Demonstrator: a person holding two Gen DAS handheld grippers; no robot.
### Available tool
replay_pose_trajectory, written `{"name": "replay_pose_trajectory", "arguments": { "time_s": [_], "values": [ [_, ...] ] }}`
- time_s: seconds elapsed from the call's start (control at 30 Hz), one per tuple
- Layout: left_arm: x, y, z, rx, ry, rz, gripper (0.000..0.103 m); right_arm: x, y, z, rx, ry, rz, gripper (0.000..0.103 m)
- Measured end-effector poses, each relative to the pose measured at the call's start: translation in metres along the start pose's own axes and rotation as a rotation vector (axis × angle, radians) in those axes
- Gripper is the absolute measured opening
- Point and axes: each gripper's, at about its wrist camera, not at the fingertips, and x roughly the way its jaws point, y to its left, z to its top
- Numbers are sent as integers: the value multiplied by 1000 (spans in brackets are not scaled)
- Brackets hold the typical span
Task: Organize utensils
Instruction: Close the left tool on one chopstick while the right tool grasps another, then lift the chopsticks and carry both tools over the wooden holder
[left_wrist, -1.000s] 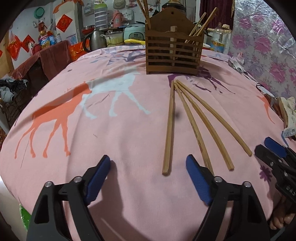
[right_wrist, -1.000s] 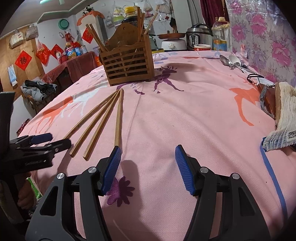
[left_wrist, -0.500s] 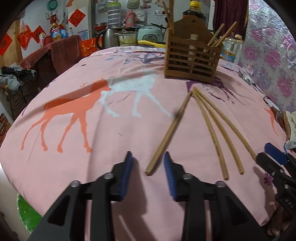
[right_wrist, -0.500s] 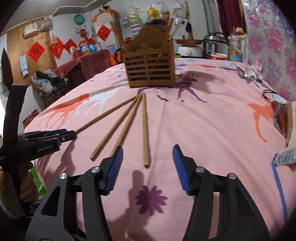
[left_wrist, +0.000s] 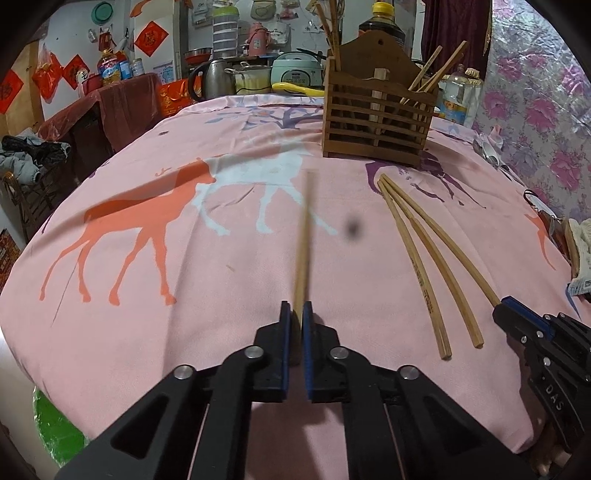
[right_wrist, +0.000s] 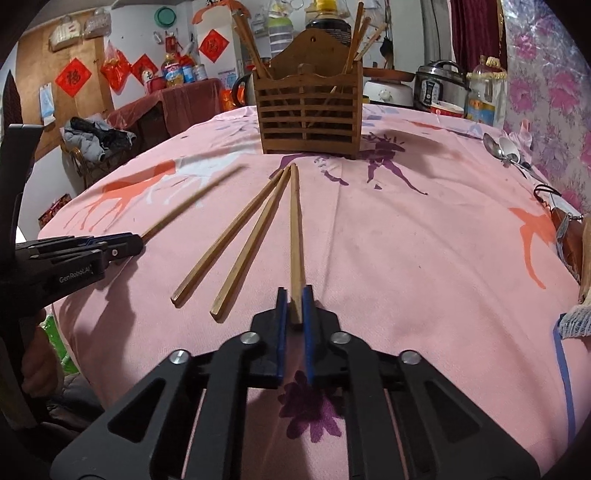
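My left gripper (left_wrist: 294, 308) is shut on the near end of a wooden chopstick (left_wrist: 304, 236), lifted off the pink cloth and pointing toward the wooden utensil holder (left_wrist: 376, 122). My right gripper (right_wrist: 294, 295) is shut on the near end of another chopstick (right_wrist: 295, 236) that still lies on the cloth. Two more chopsticks (right_wrist: 236, 240) lie just left of it, fanned from a point in front of the holder (right_wrist: 310, 114). In the left wrist view these show as loose chopsticks (left_wrist: 424, 266), with my right gripper (left_wrist: 506, 308) at one's end. The holder has several chopsticks standing in it.
The round table carries a pink cloth (left_wrist: 147, 295) with horse prints. Spoons (right_wrist: 506, 151) lie at the far right edge. A folded towel (right_wrist: 580, 317) sits at the right edge. Pots, a kettle and bottles (left_wrist: 236, 77) stand behind the table.
Both grippers closed from open onto a chopstick each. The left one has raised its chopstick off the cloth and swung it left, away from the other three.
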Motion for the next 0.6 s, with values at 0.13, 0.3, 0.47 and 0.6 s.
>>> {"name": "replay_pose_trajectory", "arguments": {
  "time_s": [0.13,0.3,0.47,0.6],
  "values": [
    [-4,7,-3,-23,-1,-1,8,-1,-1,-1,2,-1,-1,7],
    [-4,5,-5,-16,-12,-3,13,-2,-2,-3,7,-9,1,8],
    [-4,2,-6,5,-22,11,7,-3,-4,-4,12,-25,9,7],
    [-8,4,-3,4,-10,2,6,-9,-6,0,26,-43,5,6]
  ]
}}
